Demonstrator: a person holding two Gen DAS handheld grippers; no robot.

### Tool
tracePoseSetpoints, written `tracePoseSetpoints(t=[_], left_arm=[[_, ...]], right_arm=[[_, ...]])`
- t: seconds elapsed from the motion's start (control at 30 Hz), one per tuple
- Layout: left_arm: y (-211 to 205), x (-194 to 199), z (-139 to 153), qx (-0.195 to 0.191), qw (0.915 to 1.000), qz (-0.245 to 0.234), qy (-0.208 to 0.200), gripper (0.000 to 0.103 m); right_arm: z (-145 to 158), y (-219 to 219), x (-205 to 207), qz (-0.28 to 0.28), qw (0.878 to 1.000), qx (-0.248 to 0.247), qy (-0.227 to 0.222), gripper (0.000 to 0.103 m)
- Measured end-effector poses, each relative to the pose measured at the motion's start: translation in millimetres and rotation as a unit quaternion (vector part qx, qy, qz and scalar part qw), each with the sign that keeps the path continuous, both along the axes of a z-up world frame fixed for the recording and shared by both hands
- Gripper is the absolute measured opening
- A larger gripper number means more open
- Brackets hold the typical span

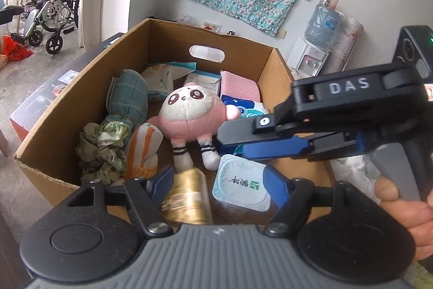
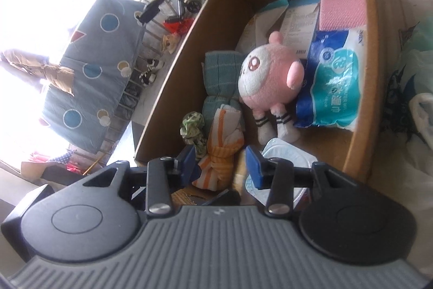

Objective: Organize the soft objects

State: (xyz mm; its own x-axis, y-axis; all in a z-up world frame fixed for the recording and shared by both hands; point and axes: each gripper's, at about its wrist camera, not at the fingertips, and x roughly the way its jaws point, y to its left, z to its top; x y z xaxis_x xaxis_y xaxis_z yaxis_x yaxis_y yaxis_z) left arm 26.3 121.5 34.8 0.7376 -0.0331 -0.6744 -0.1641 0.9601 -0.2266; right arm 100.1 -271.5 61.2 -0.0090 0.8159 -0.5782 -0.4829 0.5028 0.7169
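An open cardboard box (image 1: 67,99) holds a pink plush toy (image 1: 189,110), a rolled teal towel (image 1: 130,96), a crumpled green cloth (image 1: 100,148), an orange-striped cloth (image 1: 143,151), a pink cloth (image 1: 238,85) and a tissue pack (image 2: 335,83). My left gripper (image 1: 219,179) hangs open over the box's near end, above a gold can (image 1: 186,197) and a yogurt cup (image 1: 240,186). My right gripper (image 1: 222,137) reaches in from the right beside the plush toy's feet. Its jaws stand narrowly apart, open and holding nothing. In the right wrist view, the right gripper (image 2: 221,164) frames the orange-striped cloth (image 2: 224,148) lying below.
A hand (image 1: 400,197) holds the right gripper's handle. A wheelchair (image 1: 51,10) stands far left, and a water dispenser (image 1: 316,45) is behind the box. Plastic bags (image 2: 416,104) lie right of the box. A blue blanket with circles (image 2: 94,67) hangs to its left.
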Motion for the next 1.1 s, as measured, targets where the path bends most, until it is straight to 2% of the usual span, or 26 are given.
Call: tracePoseSetpoints(t=[0.23,0.3,0.33,0.37,0.43,0.53,0.67,0.8,0.87,1.0,1.1], left_arm=[[-3,-16,13,-0.006,0.9994,0.007,-0.034,0.089],[-6,-19,18,-0.008,0.9991,0.008,-0.041,0.092],[-8,-20,20,-0.008,0.9990,0.007,-0.043,0.095],[-12,-21,23,-0.005,0.9990,0.007,-0.044,0.096],[-20,-22,27,0.005,0.9989,0.008,-0.047,0.102],[-34,-24,31,0.025,0.9986,0.010,-0.046,0.103],[-45,-29,32,0.041,0.9984,0.017,-0.034,0.103],[-45,-37,29,0.051,0.9962,0.067,-0.021,0.103],[-43,-38,28,0.056,0.9942,0.092,0.001,0.103],[-39,-37,21,0.062,0.9913,0.108,0.042,0.103],[-42,-42,16,0.079,0.9894,0.112,0.048,0.103]], right_arm=[[22,-52,-17,-0.056,0.994,0.031,-0.086,0.052],[27,-69,-23,-0.076,0.990,0.034,-0.117,0.057],[29,-77,-27,-0.085,0.987,0.034,-0.131,0.064],[30,-85,-31,-0.094,0.984,0.032,-0.145,0.071],[31,-99,-40,-0.108,0.978,0.019,-0.175,0.078],[28,-113,-54,-0.118,0.971,-0.010,-0.209,0.083],[24,-130,-70,-0.128,0.965,-0.034,-0.226,0.087],[22,-145,-82,-0.127,0.965,-0.029,-0.229,0.091],[22,-150,-87,-0.126,0.965,-0.026,-0.230,0.093],[20,-146,-95,-0.113,0.965,-0.036,-0.234,0.098],[17,-134,-102,-0.100,0.964,-0.058,-0.238,0.099]])
